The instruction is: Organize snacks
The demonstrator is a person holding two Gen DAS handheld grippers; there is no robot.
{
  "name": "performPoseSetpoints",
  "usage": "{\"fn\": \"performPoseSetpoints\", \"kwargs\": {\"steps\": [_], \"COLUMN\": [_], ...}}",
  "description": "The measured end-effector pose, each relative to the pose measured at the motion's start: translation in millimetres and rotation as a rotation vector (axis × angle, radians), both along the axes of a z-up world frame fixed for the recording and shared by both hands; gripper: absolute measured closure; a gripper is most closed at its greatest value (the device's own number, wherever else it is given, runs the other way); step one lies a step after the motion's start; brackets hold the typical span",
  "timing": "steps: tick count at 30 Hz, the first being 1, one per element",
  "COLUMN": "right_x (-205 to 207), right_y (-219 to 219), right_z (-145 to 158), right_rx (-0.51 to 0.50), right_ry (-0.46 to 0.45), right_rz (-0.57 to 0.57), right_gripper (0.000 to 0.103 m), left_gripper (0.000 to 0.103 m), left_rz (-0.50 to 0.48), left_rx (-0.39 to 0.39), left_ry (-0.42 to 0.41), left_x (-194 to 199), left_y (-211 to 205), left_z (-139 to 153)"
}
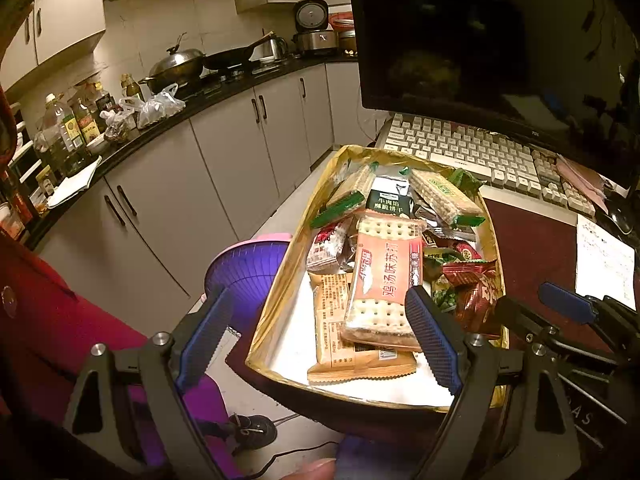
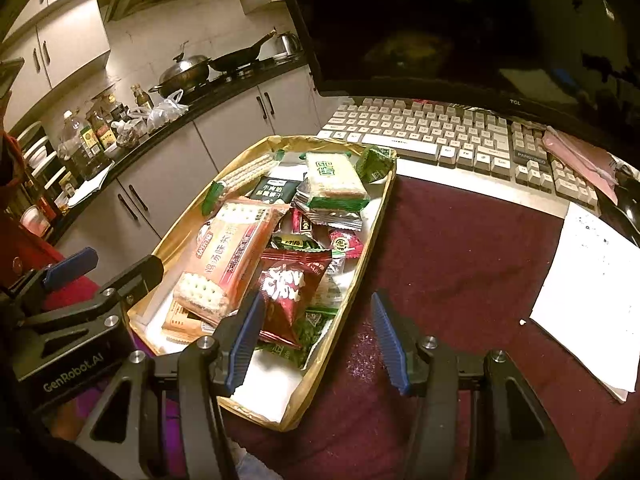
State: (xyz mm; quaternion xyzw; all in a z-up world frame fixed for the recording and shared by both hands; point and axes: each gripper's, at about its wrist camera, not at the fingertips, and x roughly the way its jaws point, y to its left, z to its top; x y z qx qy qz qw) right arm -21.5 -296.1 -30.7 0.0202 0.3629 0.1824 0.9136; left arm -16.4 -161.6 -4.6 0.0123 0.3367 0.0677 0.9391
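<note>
Your left claw (image 1: 316,336) hangs wide and empty at the near end of the gold-rimmed tray (image 1: 280,280) on the worktop, and your right claw (image 2: 320,336) gapes empty over the tray's near right rim. Uppermost in the pile lies the orange cracker pack (image 1: 384,280): likely light, slick-wrapped and brittle, so pinch it gently across its short width.
</note>
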Motion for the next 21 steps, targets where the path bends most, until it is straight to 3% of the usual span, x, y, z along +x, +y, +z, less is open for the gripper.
{"fn": "performPoseSetpoints", "kwargs": {"steps": [21], "right_x": [1.1], "right_y": [2.4], "right_z": [-1.2], "right_rx": [-0.001], "right_ry": [0.005], "right_rz": [0.010], "right_gripper": [0.048], "left_gripper": [0.015], "left_rz": [-0.031], "left_rx": [0.012], "left_ry": [0.023], "left_x": [4.2], "left_y": [6.0], "left_z": [-2.8]}}
